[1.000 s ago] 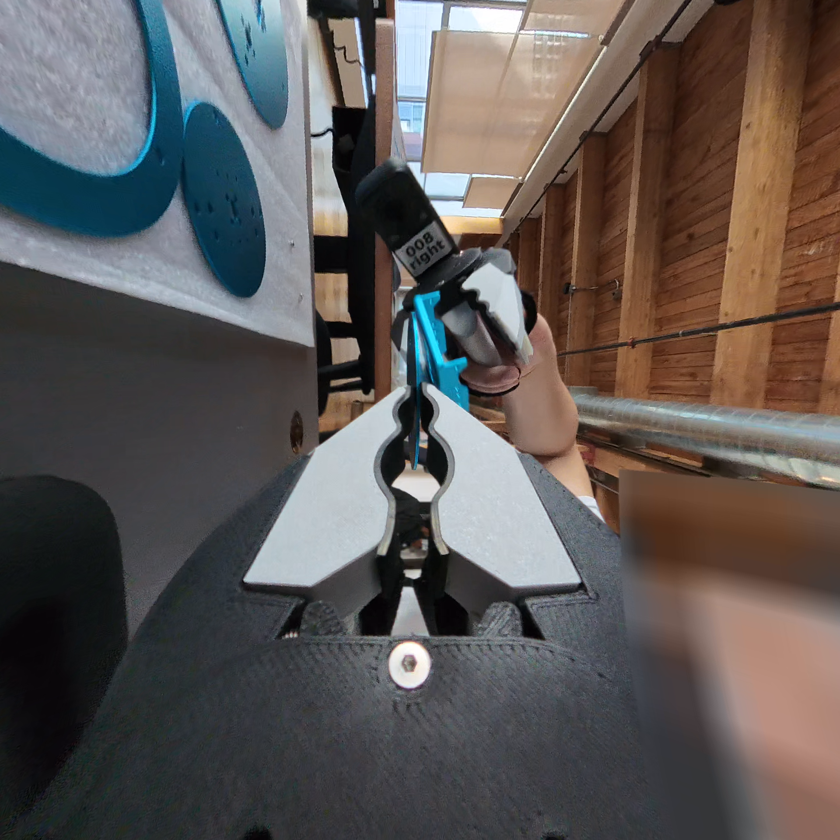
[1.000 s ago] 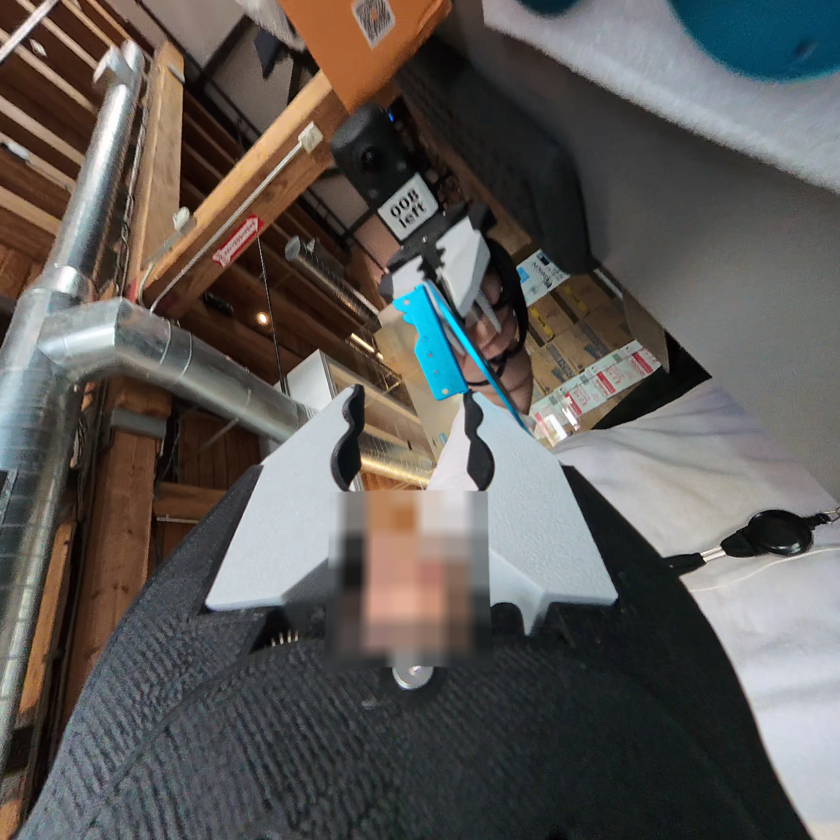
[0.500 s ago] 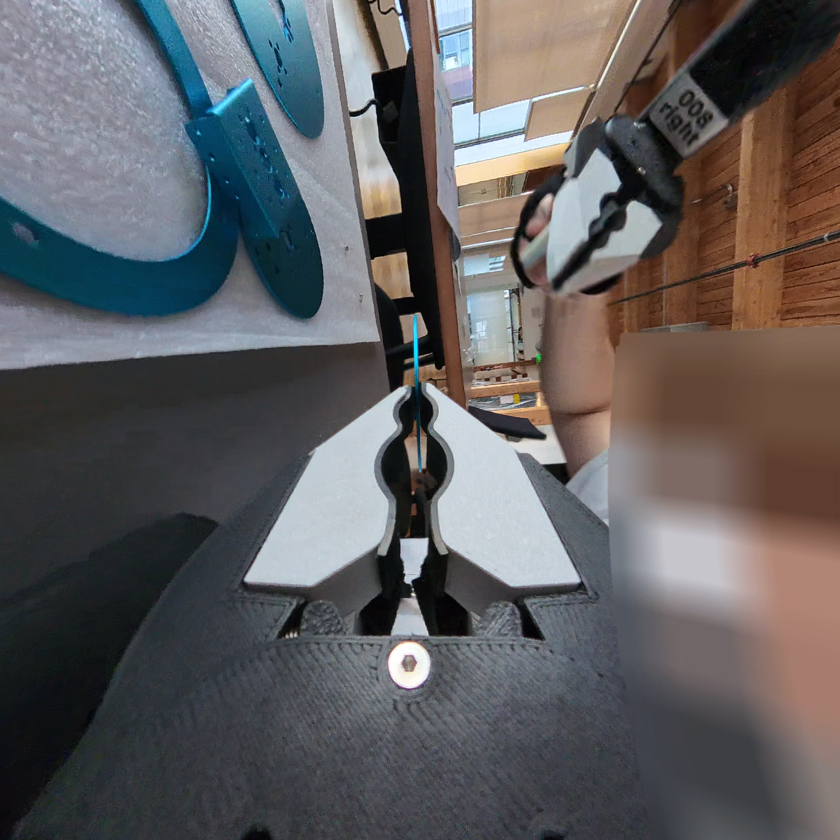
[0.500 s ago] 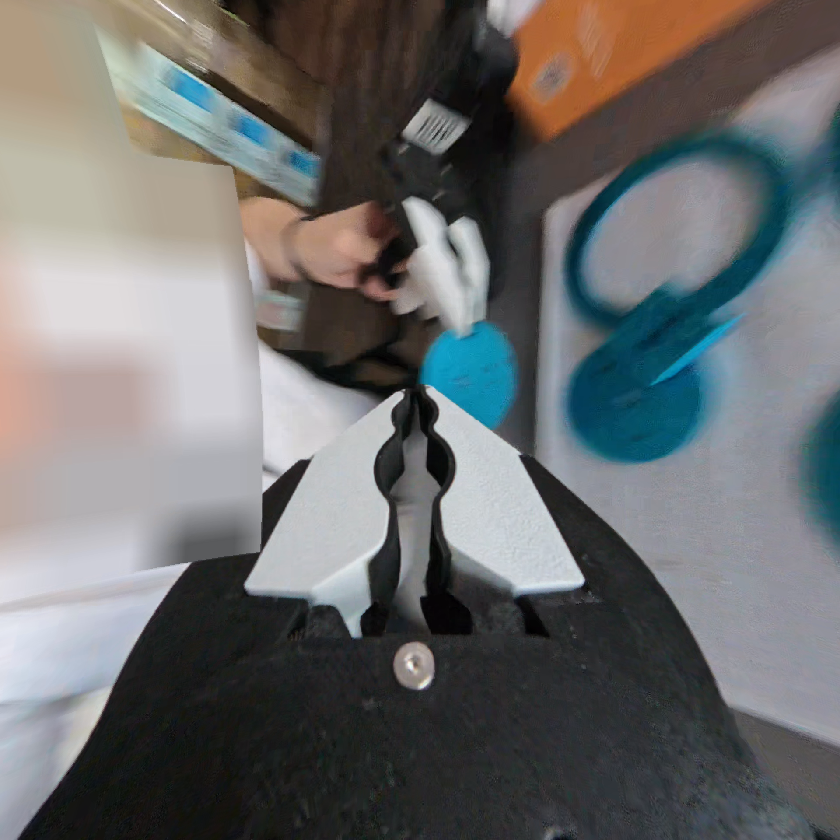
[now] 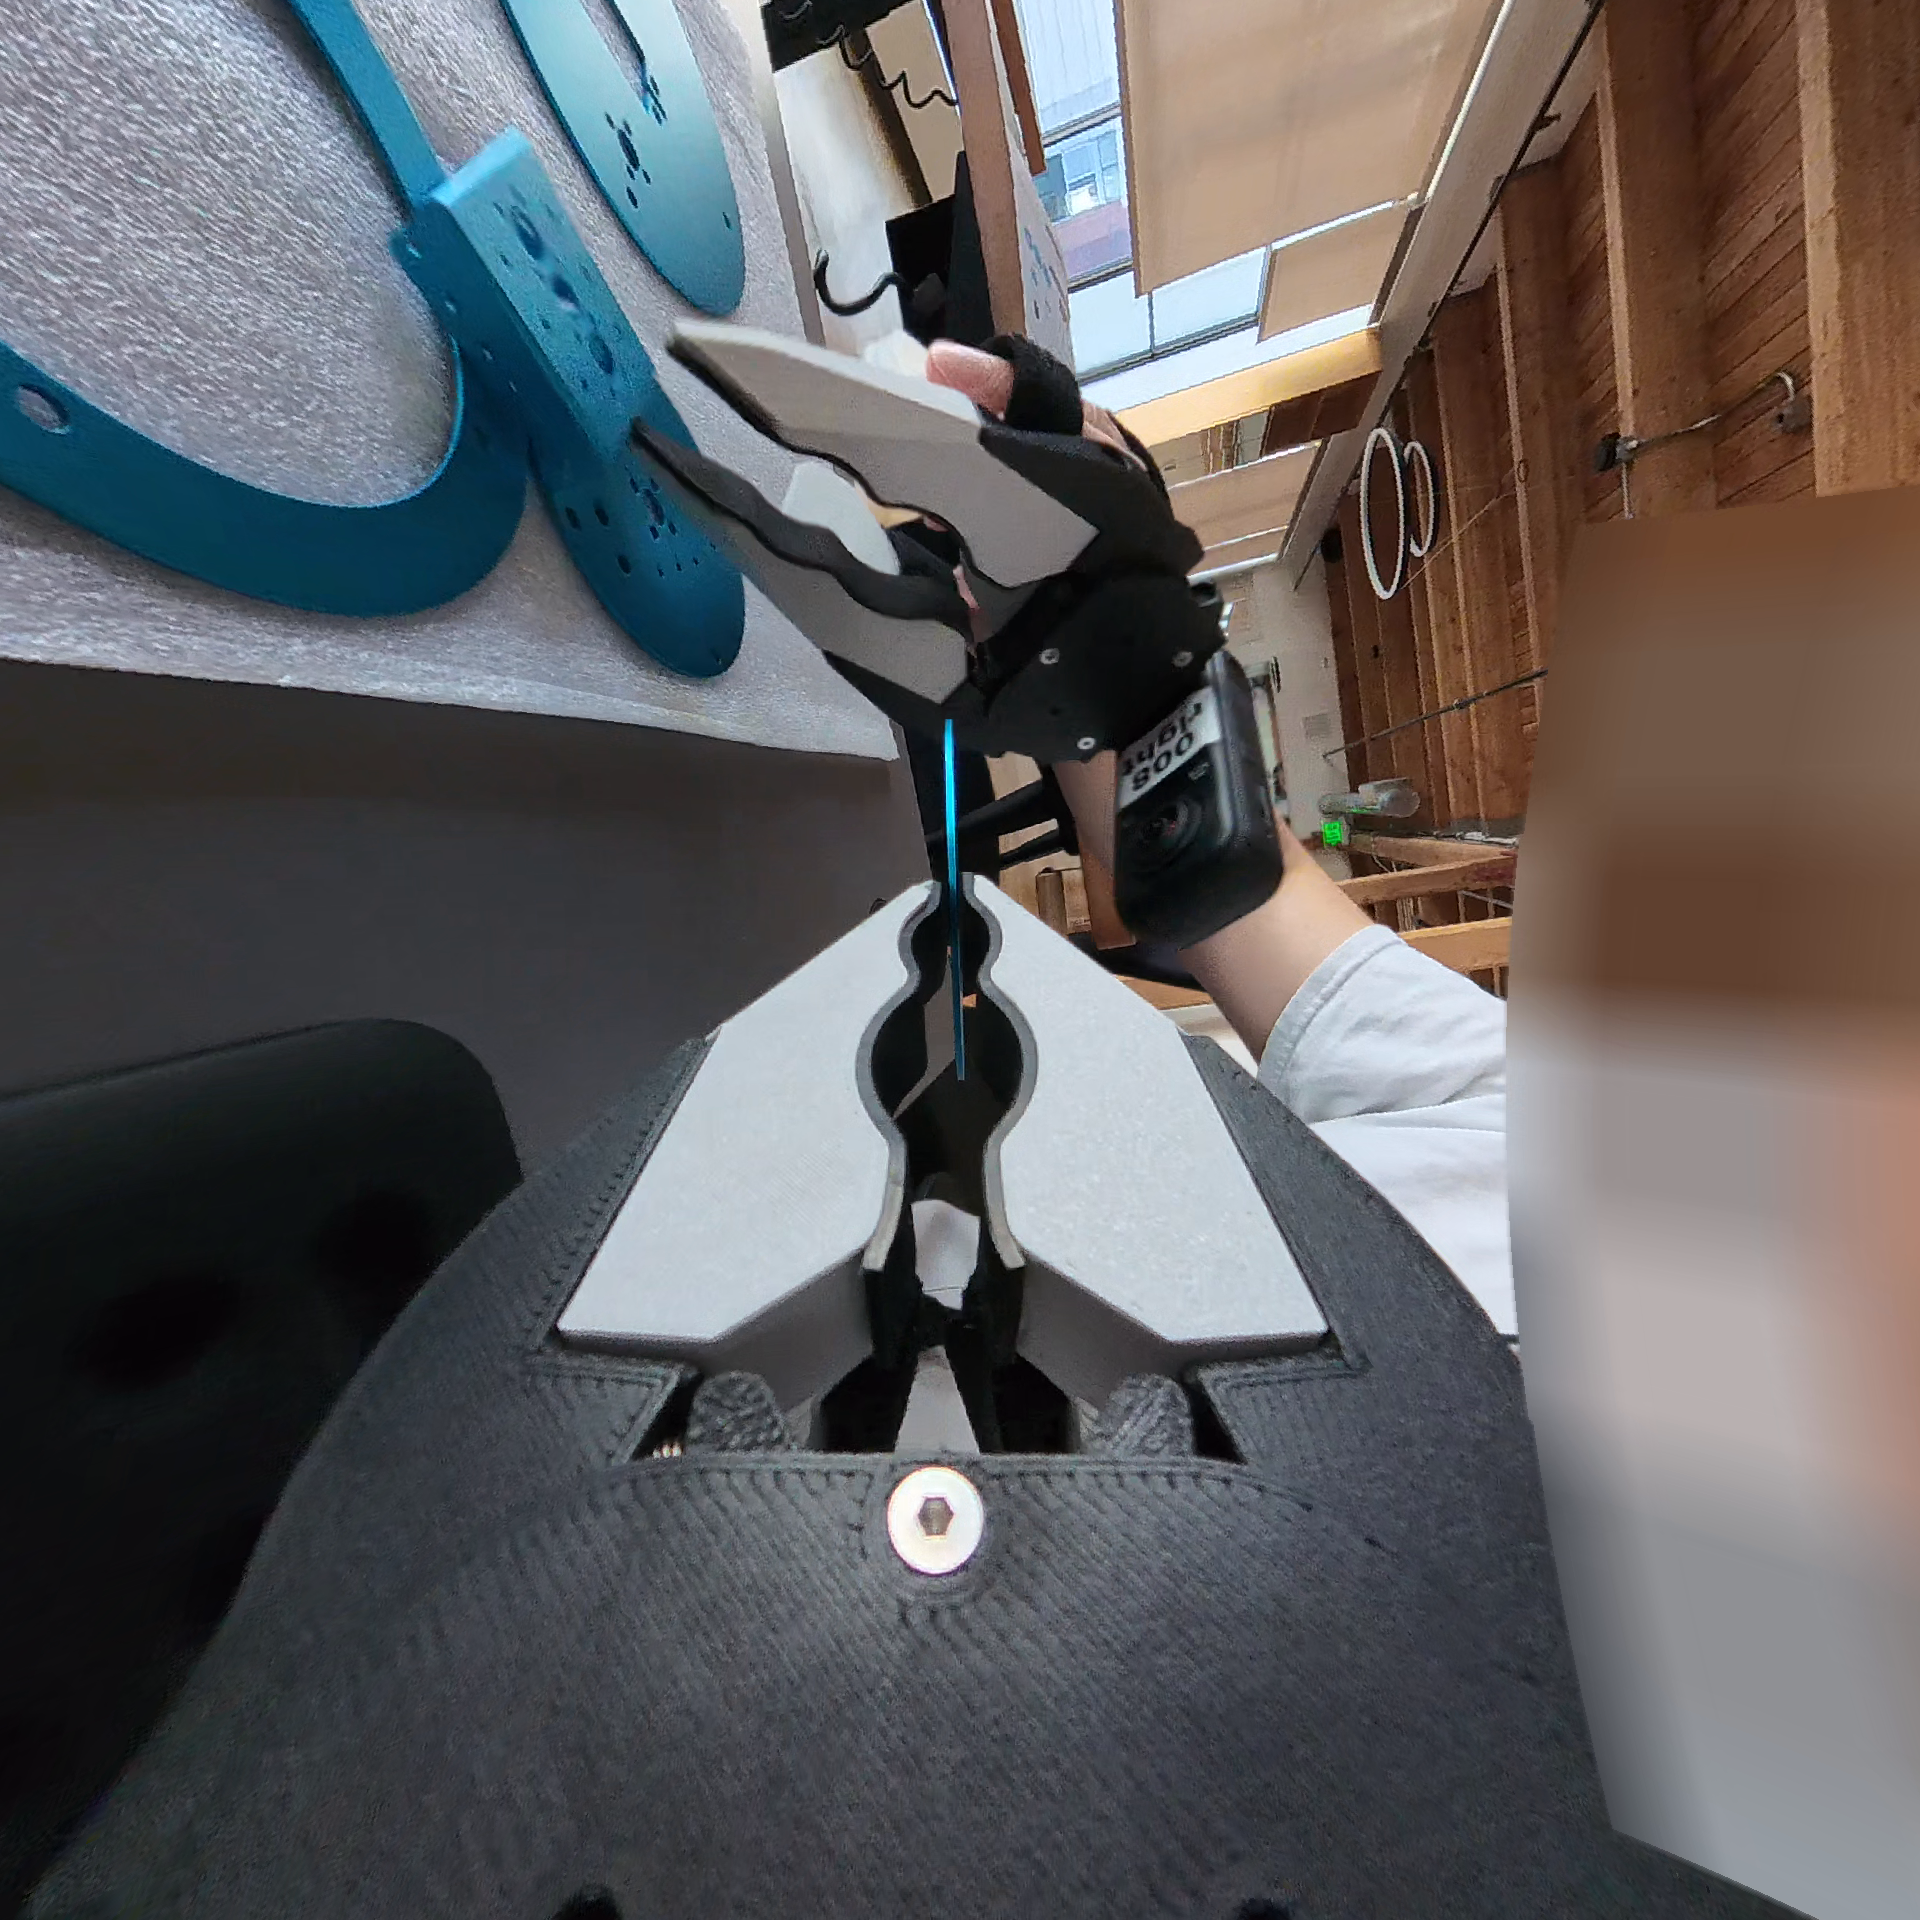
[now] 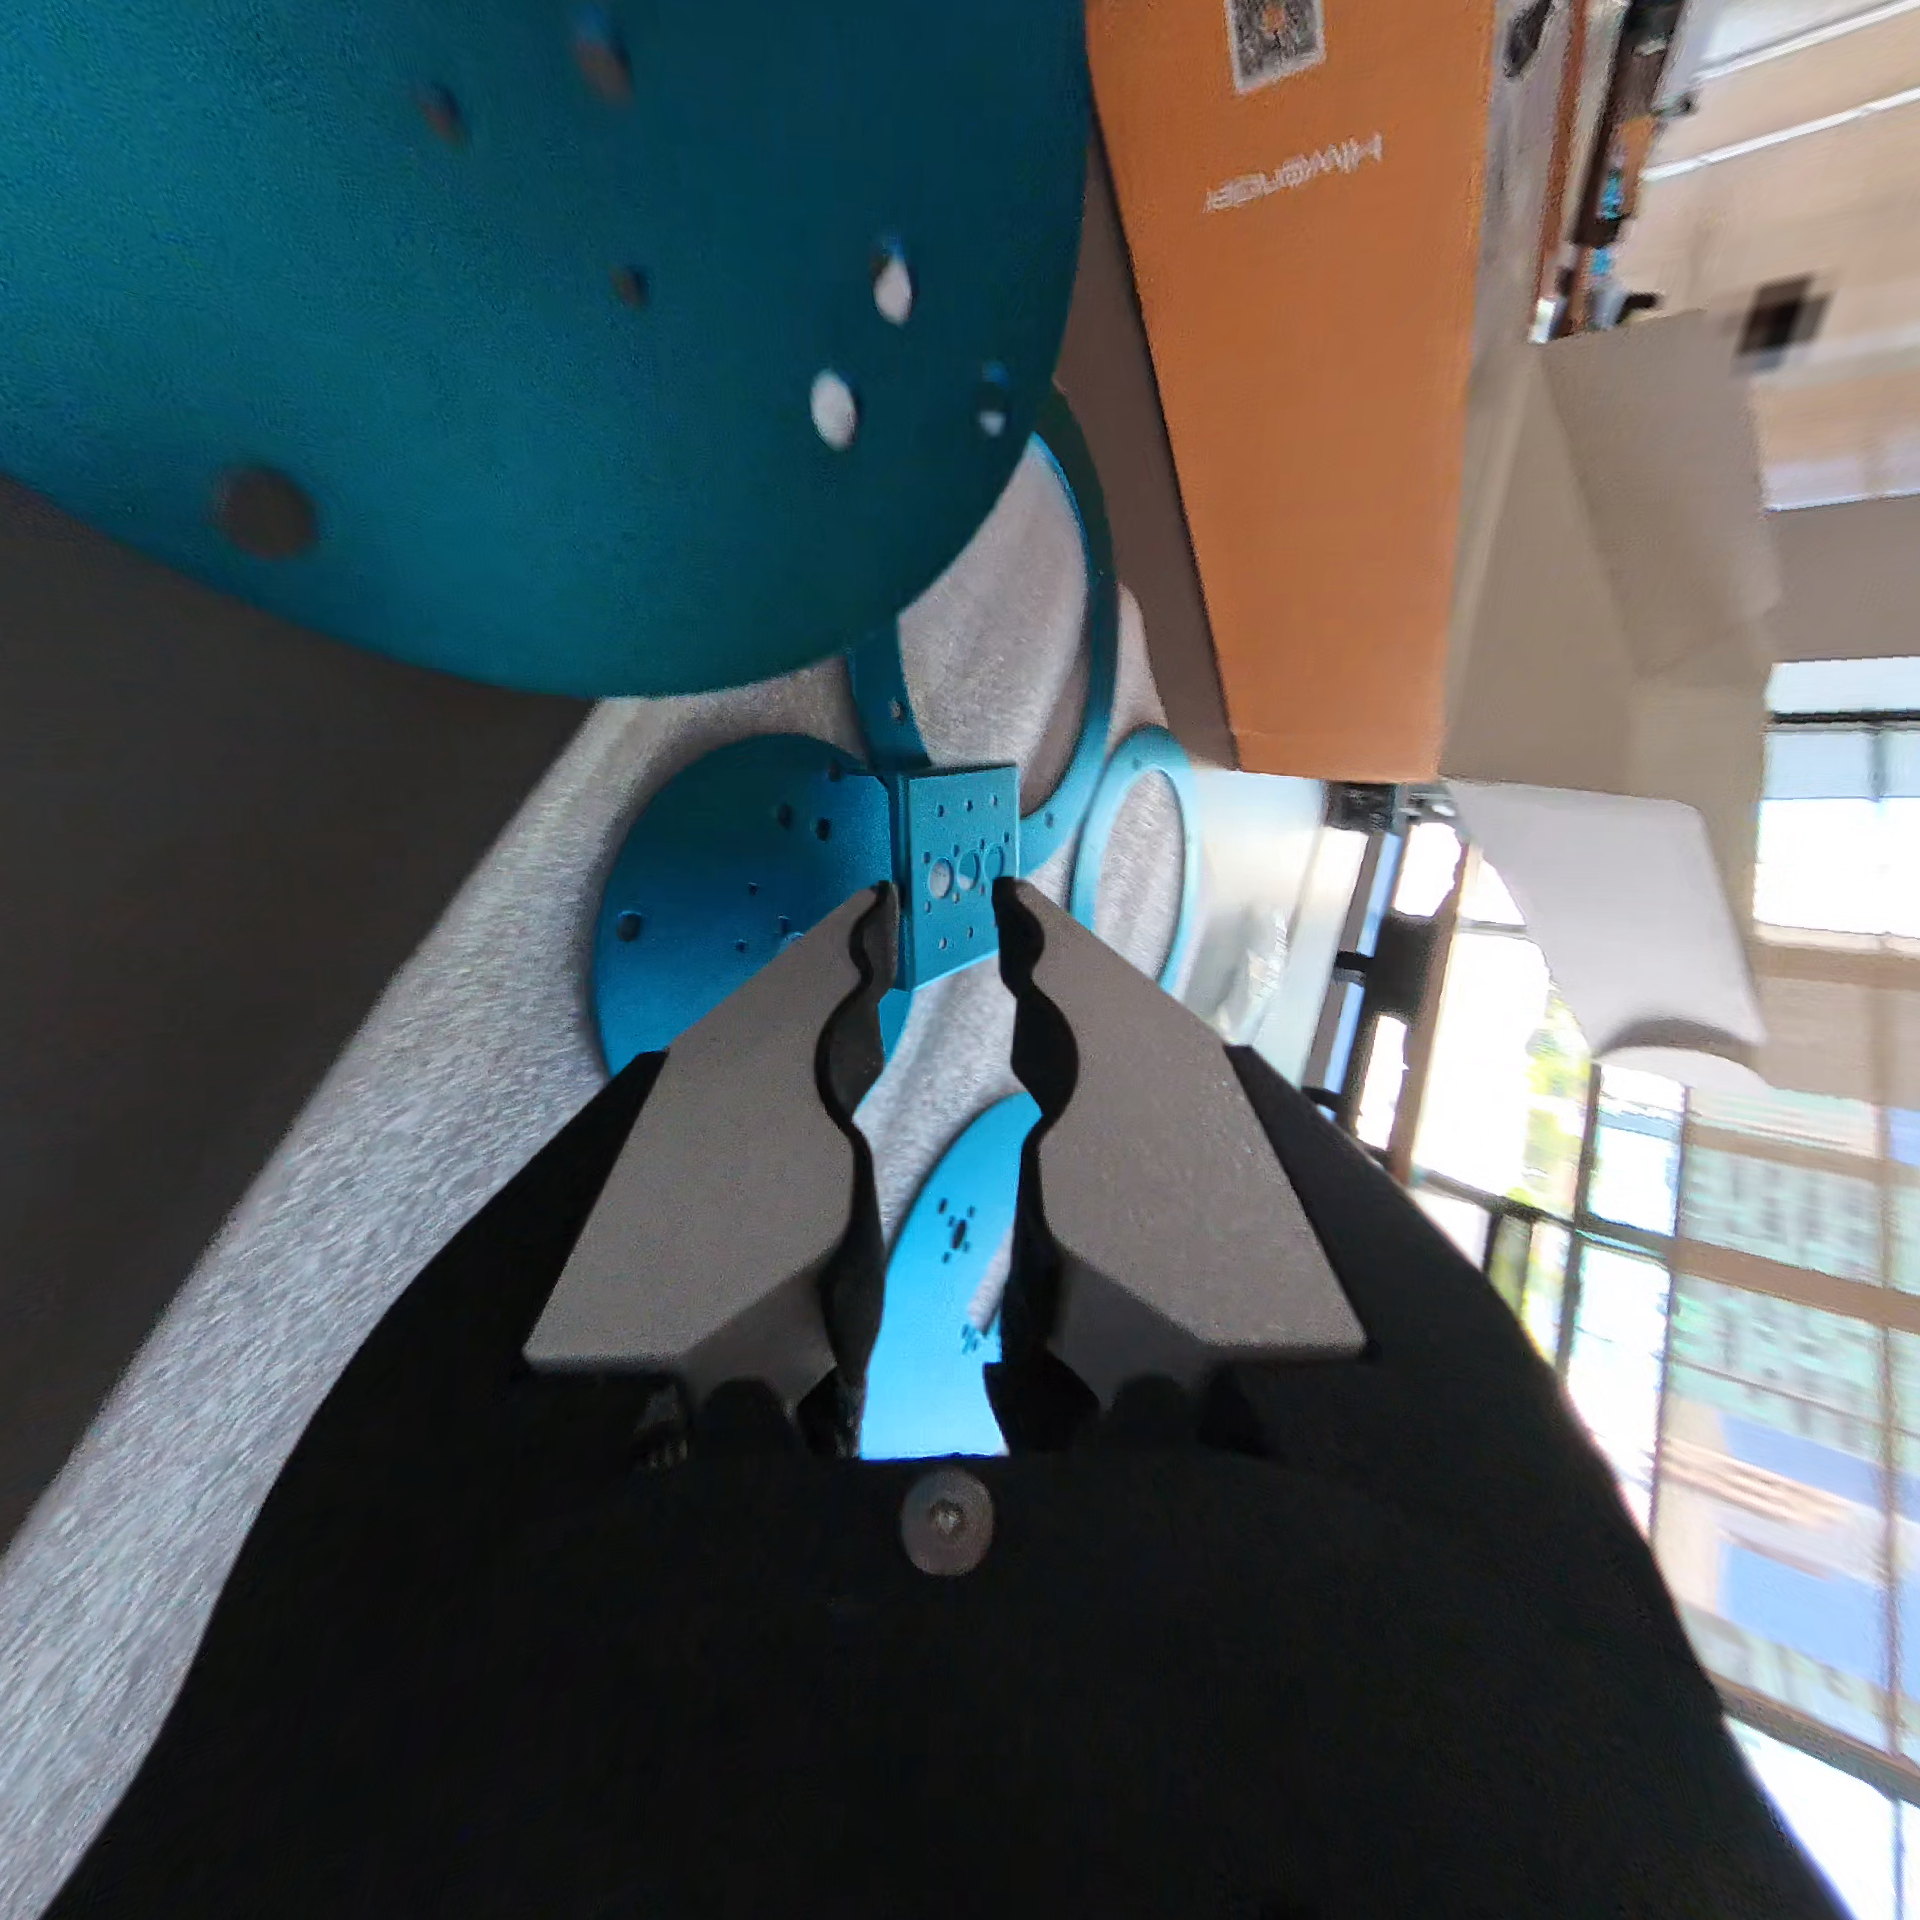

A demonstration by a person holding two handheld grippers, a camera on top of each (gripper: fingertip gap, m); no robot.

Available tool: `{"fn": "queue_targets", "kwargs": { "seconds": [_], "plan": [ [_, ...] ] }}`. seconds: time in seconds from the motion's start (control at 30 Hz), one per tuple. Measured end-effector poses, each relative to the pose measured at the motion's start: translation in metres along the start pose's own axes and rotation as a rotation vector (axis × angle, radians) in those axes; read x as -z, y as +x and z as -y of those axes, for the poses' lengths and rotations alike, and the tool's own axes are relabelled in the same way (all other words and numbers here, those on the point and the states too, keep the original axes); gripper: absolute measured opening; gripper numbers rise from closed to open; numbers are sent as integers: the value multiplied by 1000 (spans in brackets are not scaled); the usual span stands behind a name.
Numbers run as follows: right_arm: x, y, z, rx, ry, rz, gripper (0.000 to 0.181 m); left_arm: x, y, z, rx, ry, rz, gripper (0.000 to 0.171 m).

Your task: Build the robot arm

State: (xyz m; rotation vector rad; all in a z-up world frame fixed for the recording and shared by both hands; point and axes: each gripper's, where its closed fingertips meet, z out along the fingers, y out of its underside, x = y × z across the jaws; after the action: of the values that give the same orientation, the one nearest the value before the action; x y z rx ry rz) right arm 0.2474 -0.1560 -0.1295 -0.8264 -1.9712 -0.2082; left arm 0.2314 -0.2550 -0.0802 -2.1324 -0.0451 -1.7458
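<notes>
Left hand-held gripper clamps a thin blue plate edge-on; right hand-held gripper, jaws parted and empty, brackets a small blue bracket that could tip if nudged.

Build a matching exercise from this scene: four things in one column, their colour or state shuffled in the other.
1. left gripper
2. right gripper
3. rectangular bracket
4. cardboard box

A. orange, beyond the foam sheet
B. open
C. shut on a thin blue plate
D. blue, drilled with holes

Pairs: 1-C, 2-B, 3-D, 4-A
</notes>
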Motion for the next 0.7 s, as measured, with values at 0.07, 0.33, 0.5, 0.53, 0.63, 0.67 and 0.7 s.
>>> {"fn": "queue_targets", "kwargs": {
  "seconds": [0.07, 0.33, 0.5, 0.53, 0.63, 0.67, 0.7],
  "plan": [
    [-6, -6, -5, 21, -35, 23, 16, -1, 2, -3, -7, -7, 1, 0],
    [-7, 18, -10, 15, -71, -3, 2, -5, -2, -6, 7, -10, -4, 0],
    [60, 65, 12, -696, 105, 204, 1, -1, -6, 5, 15, 1, -1, 0],
    [76, 71, 24, -887, 173, 343, 1, -3, -4, 8, 36, -2, -26, 0],
    [120, 75, 59, -1281, 285, 870, 1, -13, 4, 11, 98, -34, -97, 0],
    [126, 69, 60, -1355, 236, 1014, 1, -17, 7, 11, 115, -50, -119, 0],
    [127, 59, 59, -1407, 179, 1112, 1, -21, 11, 11, 133, -64, -142, 0]
  ]
}}
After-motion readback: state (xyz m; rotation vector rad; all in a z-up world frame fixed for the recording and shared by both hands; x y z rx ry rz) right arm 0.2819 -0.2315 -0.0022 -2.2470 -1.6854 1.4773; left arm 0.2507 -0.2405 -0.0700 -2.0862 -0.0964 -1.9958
